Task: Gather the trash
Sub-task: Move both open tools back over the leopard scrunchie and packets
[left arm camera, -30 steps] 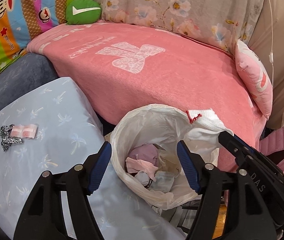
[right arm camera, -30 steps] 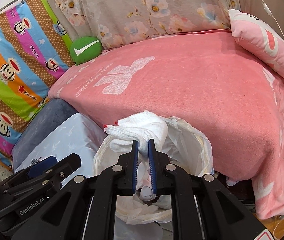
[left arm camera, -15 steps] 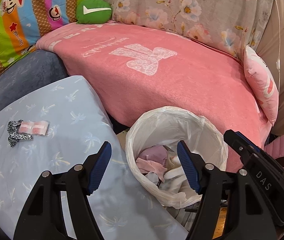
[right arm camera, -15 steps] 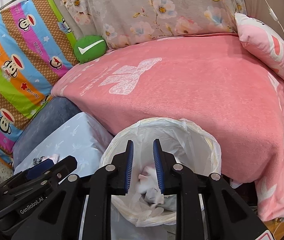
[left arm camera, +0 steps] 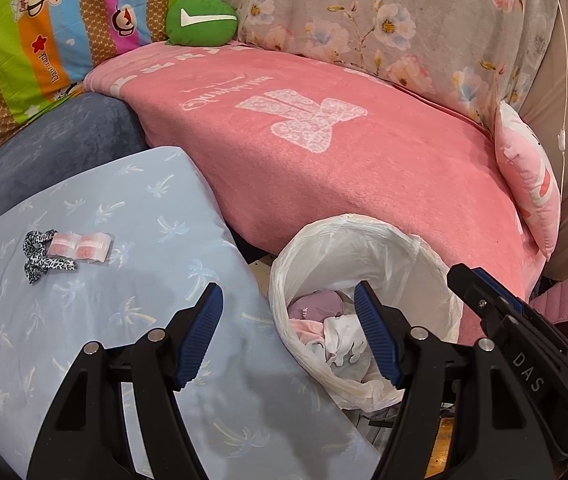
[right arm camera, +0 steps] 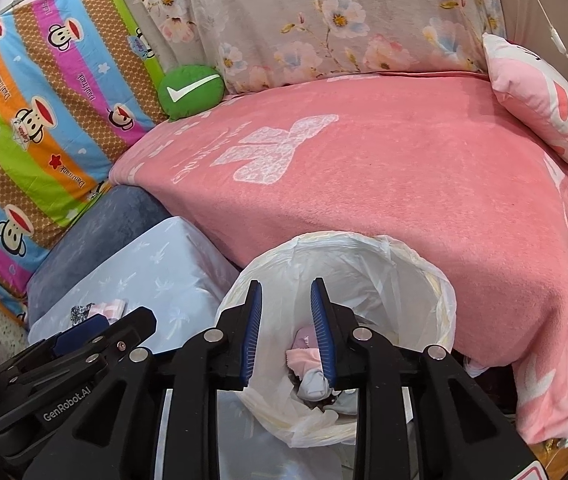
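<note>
A bin lined with a white plastic bag (left arm camera: 363, 240) stands between the pale blue cushion and the pink bed; it also shows in the right wrist view (right arm camera: 363, 252). Crumpled pink and white trash (left arm camera: 335, 332) lies inside it. My right gripper (right arm camera: 285, 322) is open and empty above the bin's near rim. My left gripper (left arm camera: 287, 332) is wide open and empty, over the bin's left rim. A small pink-and-white packet (left arm camera: 82, 246) with a leopard-print strip (left arm camera: 40, 258) lies on the blue cushion to the left.
The pale blue cushion (left arm camera: 124, 320) fills the lower left, with a dark blue cushion (left arm camera: 52, 148) behind it. A pink blanket (left arm camera: 343, 160) covers the bed. A green round pillow (left arm camera: 200, 20) and a pink pillow (left arm camera: 531, 176) sit at the bed's edges.
My right gripper opened and let a white crumpled tissue fall into the bin. Both grippers have pulled back slightly from the bin.
</note>
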`<state>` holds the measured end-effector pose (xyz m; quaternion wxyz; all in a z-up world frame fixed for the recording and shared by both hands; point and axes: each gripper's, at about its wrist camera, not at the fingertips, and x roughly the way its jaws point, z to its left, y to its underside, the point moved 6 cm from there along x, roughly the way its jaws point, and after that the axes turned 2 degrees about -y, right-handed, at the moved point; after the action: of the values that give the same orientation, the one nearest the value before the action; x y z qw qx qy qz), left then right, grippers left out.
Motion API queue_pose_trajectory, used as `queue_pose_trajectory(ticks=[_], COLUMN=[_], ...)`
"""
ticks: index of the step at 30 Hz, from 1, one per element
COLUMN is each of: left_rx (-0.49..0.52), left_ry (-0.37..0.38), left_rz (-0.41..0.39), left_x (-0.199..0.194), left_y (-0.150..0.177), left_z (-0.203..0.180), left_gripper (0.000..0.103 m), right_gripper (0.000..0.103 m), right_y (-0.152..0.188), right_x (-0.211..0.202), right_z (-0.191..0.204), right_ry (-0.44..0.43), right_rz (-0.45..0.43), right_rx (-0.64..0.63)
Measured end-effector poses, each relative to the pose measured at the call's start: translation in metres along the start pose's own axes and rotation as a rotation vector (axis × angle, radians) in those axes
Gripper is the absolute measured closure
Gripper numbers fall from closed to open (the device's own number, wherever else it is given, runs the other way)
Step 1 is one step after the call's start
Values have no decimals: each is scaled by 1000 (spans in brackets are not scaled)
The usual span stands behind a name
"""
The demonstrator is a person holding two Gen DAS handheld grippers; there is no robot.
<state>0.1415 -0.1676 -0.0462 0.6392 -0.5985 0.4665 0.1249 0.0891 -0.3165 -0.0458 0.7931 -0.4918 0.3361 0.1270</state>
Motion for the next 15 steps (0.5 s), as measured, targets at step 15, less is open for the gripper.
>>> queue_pose_trajectory(ticks=[15], left_rx=[-49], left_ry=[-37], left_rz=[-18], left_x=[-12], left_y=[6], left_z=[39], left_gripper=[38], right_gripper=[73], right_y=[20], right_x=[5], right_z=[48], right_ry=[-32], right_rz=[40], right_rx=[-78])
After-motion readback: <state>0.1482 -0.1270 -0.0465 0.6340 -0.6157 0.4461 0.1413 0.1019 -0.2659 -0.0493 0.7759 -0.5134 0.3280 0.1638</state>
